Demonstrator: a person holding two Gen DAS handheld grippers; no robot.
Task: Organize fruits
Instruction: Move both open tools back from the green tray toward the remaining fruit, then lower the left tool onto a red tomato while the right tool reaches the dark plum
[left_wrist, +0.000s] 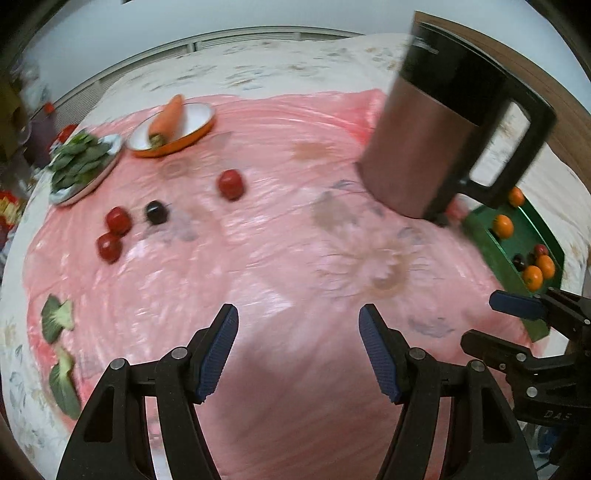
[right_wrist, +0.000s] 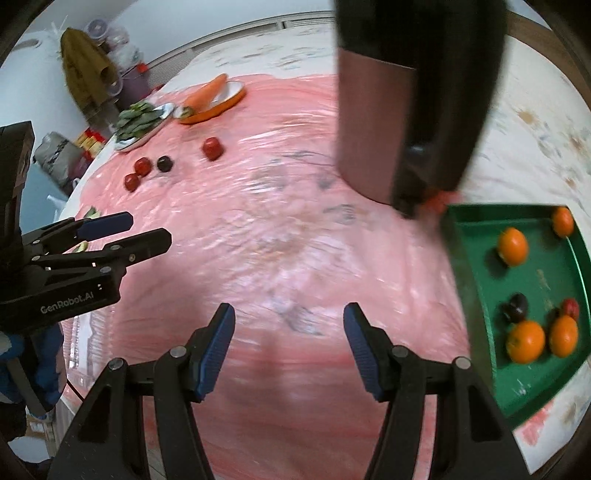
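Left gripper (left_wrist: 298, 354): black angular plastic arms, silver round pivot pins, dark blue ribbed pads (left_wrist: 218, 354) lining each finger. Right gripper (right_wrist: 289, 350) is built the same, black frame and blue ridged pads. White lettering "GenRobot.AI" runs along the left gripper's black body, with a blue sleeve (right_wrist: 44, 369) just beneath it.

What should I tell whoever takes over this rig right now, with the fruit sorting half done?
Left gripper: open, empty, above the pink cloth.
Right gripper: open, empty, beside the green tray.
Done: four oranges, first at, a dark fruit and a small red fruit lie in the tray.
Left: three red fruits, first at, and one dark fruit loose on the cloth at far left; something reddish sits behind the jug, too blurred to name.
The carrot and greens sit on their own plates.
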